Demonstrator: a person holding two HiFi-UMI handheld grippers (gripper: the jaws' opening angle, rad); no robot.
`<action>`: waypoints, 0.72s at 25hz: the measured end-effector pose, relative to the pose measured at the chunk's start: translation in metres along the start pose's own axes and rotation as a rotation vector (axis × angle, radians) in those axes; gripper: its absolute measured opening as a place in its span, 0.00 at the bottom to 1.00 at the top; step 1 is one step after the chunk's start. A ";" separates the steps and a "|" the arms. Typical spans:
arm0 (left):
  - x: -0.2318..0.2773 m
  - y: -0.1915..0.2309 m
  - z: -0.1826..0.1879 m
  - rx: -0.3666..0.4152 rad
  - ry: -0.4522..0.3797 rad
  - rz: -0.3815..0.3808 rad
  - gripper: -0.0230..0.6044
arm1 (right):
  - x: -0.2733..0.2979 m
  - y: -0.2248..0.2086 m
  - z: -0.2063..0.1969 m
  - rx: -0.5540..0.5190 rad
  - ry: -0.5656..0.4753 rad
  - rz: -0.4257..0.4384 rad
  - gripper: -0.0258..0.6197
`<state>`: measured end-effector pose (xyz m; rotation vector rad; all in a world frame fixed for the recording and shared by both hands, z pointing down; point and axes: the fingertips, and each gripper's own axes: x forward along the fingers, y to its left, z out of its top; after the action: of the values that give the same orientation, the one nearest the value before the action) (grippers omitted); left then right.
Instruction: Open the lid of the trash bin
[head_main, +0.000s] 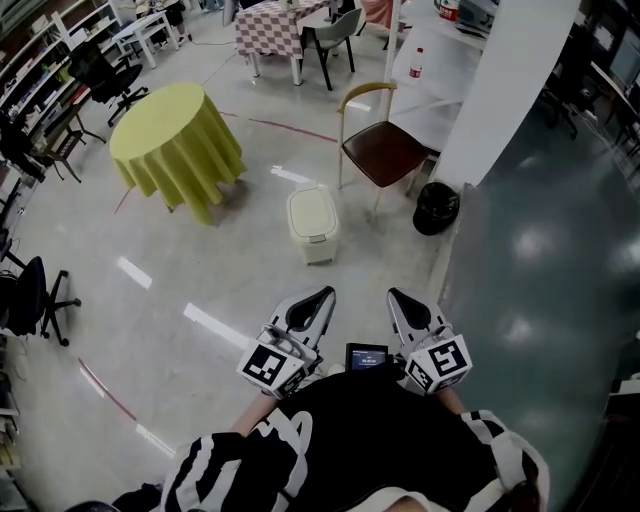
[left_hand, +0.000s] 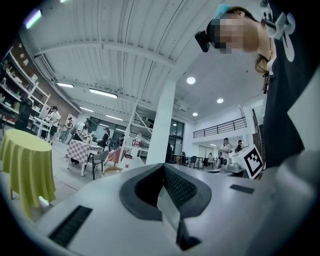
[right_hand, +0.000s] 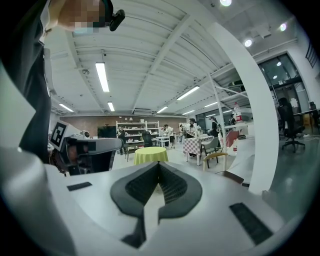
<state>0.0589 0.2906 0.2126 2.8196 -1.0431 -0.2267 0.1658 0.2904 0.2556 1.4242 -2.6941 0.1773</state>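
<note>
- Bin (head_main: 313, 225) stands on the floor (head_main: 200, 290), lid down, well ahead of both grippers, with bare floor between.
- Yellow table (head_main: 175, 140) stands to its left; chair (head_main: 383, 150) and black container (head_main: 436, 208) to its right.
- Left gripper (head_main: 322, 294) and right gripper (head_main: 397, 295): jaws pressed together, holding nothing.
- Only the head view shows the bin; the gripper views look across the hall.

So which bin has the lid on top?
The cream trash bin out on the open floor, with its lid down. The round black bin beside the white pillar shows no flat lid.
</note>
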 end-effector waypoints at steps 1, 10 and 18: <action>0.000 0.000 0.000 0.001 0.002 0.001 0.05 | 0.001 0.000 0.001 -0.002 -0.002 0.004 0.05; -0.001 -0.004 -0.007 -0.015 0.006 0.037 0.05 | 0.002 -0.007 0.001 -0.002 0.007 0.033 0.05; -0.002 0.004 -0.014 -0.013 0.026 0.043 0.05 | 0.010 -0.006 -0.001 -0.016 -0.003 0.039 0.05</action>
<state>0.0574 0.2901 0.2268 2.7777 -1.0920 -0.1909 0.1652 0.2791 0.2582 1.3692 -2.7204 0.1562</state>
